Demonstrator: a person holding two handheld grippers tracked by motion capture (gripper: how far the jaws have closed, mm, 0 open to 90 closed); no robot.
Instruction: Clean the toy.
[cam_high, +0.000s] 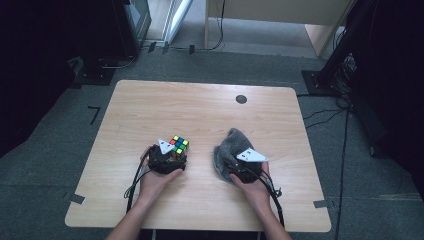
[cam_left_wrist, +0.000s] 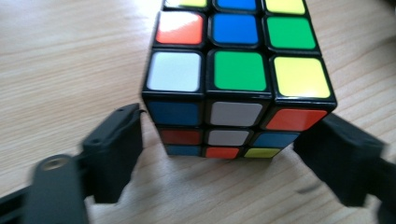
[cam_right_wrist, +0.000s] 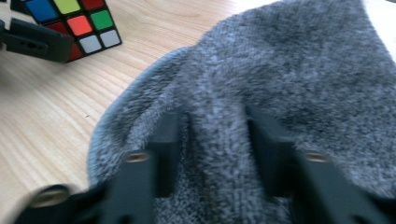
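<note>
A scrambled colour cube (cam_high: 178, 145) (cam_left_wrist: 238, 70) stands on the wooden table (cam_high: 200, 105), left of centre. My left gripper (cam_high: 173, 154) (cam_left_wrist: 219, 154) is open, one jaw on each side of the cube's base with a small gap at both sides. To the right lies a crumpled grey fleece cloth (cam_high: 232, 142) (cam_right_wrist: 303, 70). My right gripper (cam_high: 240, 161) (cam_right_wrist: 212, 140) rests on its near part, open, with a ridge of the cloth between the jaws. The right gripper view also shows the cube (cam_right_wrist: 79, 23) at the upper left.
A small black round spot (cam_high: 241, 99) marks the table's far side. Cables trail from both grippers over the near edge. Beyond the table are dark stands, floor cables (cam_high: 325, 112) and a wooden cabinet (cam_high: 275, 15).
</note>
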